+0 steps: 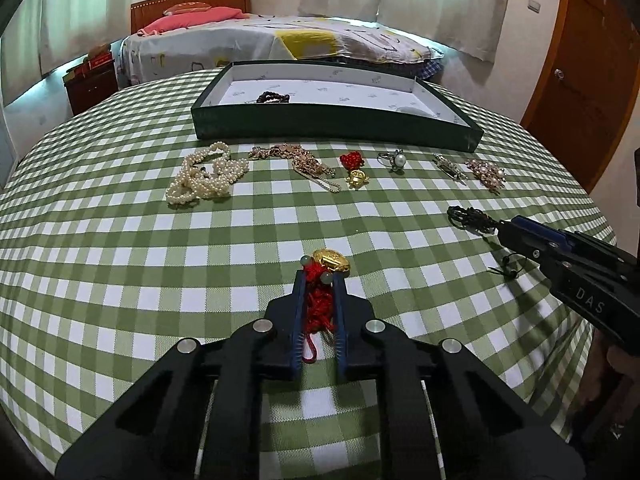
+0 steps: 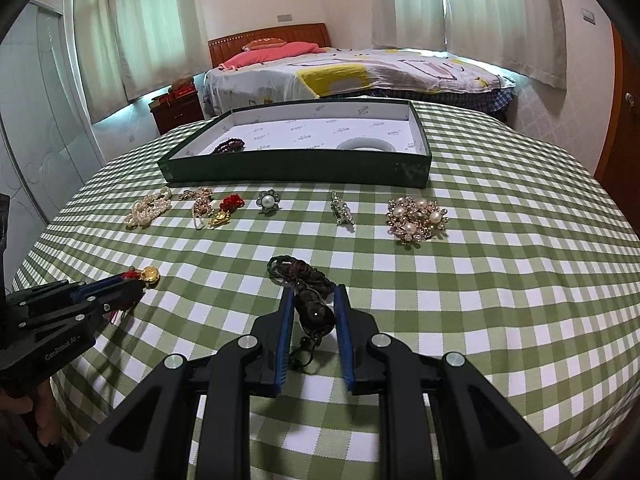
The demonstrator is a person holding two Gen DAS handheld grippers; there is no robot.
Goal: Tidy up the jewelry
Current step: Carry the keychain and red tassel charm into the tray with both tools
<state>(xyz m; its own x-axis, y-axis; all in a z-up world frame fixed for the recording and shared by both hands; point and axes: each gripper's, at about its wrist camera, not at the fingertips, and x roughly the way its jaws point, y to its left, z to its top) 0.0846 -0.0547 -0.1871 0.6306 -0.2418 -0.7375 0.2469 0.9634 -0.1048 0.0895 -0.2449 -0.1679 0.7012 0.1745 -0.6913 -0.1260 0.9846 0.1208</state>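
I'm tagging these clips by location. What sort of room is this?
Most likely a home bedroom: a made bed with pink pillows, curtained windows, and a wooden nightstand beyond the checked table.

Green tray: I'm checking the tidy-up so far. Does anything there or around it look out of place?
Nothing looks damaged. The green tray holds only a dark bead bracelet and a white bangle; six pieces lie in a row before it. Each claw is shut on a corded piece.
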